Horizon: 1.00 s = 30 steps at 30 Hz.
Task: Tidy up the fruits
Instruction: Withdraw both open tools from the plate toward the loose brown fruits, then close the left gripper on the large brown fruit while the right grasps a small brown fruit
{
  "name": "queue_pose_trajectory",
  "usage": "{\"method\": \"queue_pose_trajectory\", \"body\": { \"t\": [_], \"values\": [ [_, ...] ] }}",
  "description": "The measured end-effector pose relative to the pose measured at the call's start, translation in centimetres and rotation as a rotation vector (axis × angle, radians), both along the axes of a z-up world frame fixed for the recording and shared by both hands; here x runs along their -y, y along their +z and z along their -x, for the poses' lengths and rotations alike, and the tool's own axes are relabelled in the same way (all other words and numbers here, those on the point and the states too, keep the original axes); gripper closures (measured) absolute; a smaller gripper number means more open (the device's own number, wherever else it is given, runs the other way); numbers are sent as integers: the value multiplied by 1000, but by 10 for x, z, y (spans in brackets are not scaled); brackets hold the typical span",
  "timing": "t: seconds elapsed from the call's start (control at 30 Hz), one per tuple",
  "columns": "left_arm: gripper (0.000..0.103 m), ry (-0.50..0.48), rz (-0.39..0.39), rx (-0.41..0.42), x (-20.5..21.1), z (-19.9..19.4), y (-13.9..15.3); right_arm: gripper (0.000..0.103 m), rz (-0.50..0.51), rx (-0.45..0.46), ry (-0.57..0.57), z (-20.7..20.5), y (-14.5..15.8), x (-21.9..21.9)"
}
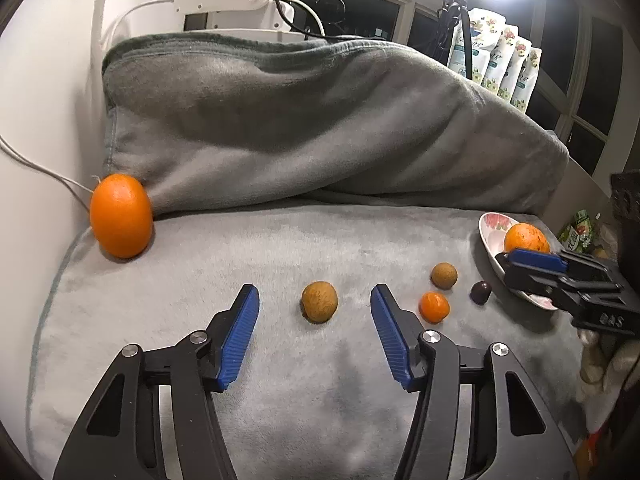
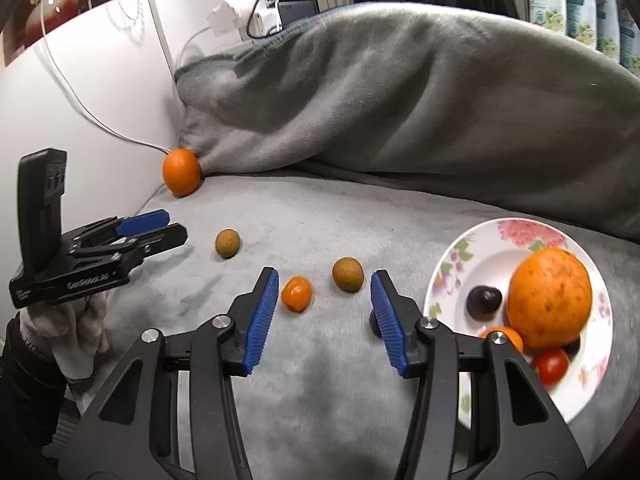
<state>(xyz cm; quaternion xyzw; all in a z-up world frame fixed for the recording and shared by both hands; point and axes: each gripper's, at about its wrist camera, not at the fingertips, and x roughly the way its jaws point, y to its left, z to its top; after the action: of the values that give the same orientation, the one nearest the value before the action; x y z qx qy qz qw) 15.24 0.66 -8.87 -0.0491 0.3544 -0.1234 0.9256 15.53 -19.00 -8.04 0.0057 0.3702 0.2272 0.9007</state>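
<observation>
Loose fruit lies on a grey blanket (image 1: pixel 280 248). My left gripper (image 1: pixel 315 295) is open, and a brown round fruit (image 1: pixel 319 302) sits between its blue fingertips, untouched. Beside it lie a small orange fruit (image 1: pixel 434 306), a second brown fruit (image 1: pixel 444 275) and a dark fruit (image 1: pixel 481 292). My right gripper (image 2: pixel 325 280) is open around the small orange fruit (image 2: pixel 297 293) and a brown fruit (image 2: pixel 348 274), touching neither. The flowered plate (image 2: pixel 516 236) at the right holds a big spotted orange (image 2: pixel 550 298), a dark fruit (image 2: pixel 484 301) and a red tomato (image 2: pixel 552 366). A large orange (image 1: pixel 121 216) rests at the far left.
A bunched grey blanket (image 1: pixel 340 120) rises behind the fruit. A white wall and a white cable (image 1: pixel 44 172) bound the left side. The left gripper (image 2: pixel 172 226), held by a gloved hand (image 2: pixel 72 328), shows in the right wrist view. Packets (image 1: pixel 500 68) stand at the window.
</observation>
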Motion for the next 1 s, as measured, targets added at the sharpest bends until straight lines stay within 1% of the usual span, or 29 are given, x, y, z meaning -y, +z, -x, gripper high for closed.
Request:
{"method": "queue_pose_trajectory", "body": {
  "t": [0.03, 0.07, 0.1, 0.13, 0.2, 0.37, 0.7, 0.87, 1.0],
  "values": [
    [48, -2, 2, -3, 0, -1, -1, 54, 9, -8, 2, -4, -1, -1],
    [50, -5, 5, -7, 0, -2, -2, 56, 20, -18, 7, -9, -3, -3],
    [52, -8, 7, -11, 0, -3, -3, 59, 31, -26, 13, -13, -5, -6],
    [52, -12, 11, -14, 0, -4, -4, 61, 46, -35, 18, -17, -7, -8],
    [56, -20, 14, -23, 2, -7, -7, 62, 74, -48, 36, -23, -10, -13],
    [60, -38, 11, -44, 7, -13, -15, 64, 134, -65, 62, -36, -19, -21],
    [61, -45, 0, -82, 11, -28, -27, 68, 195, -83, 85, -47, -30, -28],
    [64, -46, -4, -100, 13, -33, -31, 68, 223, -91, 93, -51, -35, -33],
    [64, -46, -1, -113, 15, -37, -35, 69, 242, -99, 97, -53, -39, -36]
  ]
}}
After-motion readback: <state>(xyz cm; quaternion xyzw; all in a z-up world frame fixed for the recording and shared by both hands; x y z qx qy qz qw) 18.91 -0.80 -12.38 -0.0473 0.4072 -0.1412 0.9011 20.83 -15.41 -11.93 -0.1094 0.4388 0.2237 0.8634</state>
